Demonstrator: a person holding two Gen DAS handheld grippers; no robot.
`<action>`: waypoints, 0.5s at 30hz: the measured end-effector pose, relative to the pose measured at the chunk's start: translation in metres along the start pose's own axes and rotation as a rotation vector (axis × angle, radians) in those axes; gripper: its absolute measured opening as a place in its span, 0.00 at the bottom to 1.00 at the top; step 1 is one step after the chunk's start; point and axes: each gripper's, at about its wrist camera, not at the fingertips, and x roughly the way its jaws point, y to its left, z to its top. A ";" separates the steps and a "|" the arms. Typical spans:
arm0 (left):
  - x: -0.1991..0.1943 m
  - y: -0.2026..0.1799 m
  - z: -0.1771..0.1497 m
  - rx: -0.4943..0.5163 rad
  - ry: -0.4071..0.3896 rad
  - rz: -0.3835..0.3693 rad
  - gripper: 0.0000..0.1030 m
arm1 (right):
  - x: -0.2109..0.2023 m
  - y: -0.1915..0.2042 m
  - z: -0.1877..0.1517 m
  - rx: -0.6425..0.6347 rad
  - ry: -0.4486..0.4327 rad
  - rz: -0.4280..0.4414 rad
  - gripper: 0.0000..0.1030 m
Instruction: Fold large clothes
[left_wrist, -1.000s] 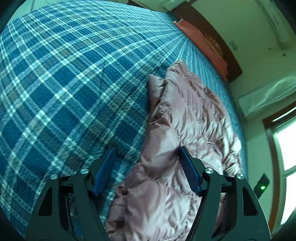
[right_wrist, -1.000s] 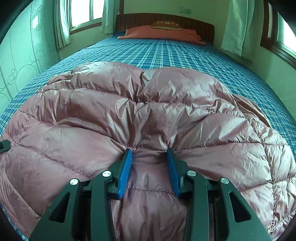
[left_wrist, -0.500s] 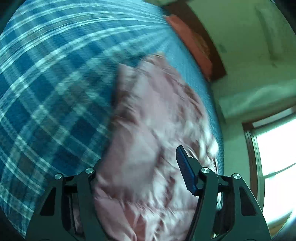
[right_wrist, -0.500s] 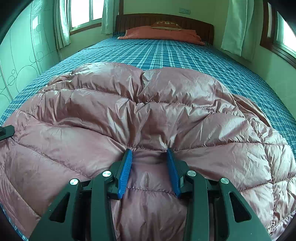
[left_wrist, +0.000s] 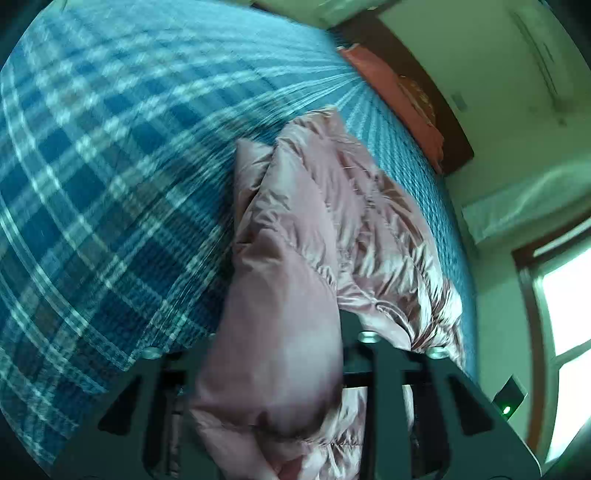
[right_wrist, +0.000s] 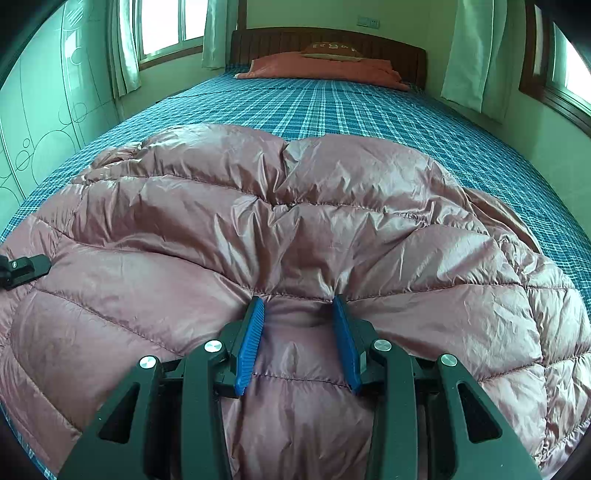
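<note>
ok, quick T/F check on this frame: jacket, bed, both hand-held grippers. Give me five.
1. The pink puffer jacket lies on a blue plaid bed. True.
2. The right hand-held gripper is empty and clear of the jacket. False: its blue pads pinch a fold of the jacket.
3. The left hand-held gripper has jacket fabric between its fingers. True; its jaws have just been closing on a bunched fold.
4. An orange pillow sits at the headboard. True.
5. The jacket is neatly folded into a small square. False: it is spread wide and puffy across the bed.
</note>
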 end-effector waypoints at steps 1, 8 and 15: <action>-0.001 -0.005 0.000 0.016 -0.009 0.006 0.18 | 0.000 0.000 0.000 0.000 0.000 0.000 0.38; -0.012 -0.031 0.001 0.061 -0.080 0.067 0.14 | -0.004 -0.002 0.005 0.008 0.008 0.007 0.38; -0.026 -0.022 -0.001 0.045 -0.086 0.087 0.14 | -0.040 -0.040 0.006 0.083 -0.029 0.029 0.44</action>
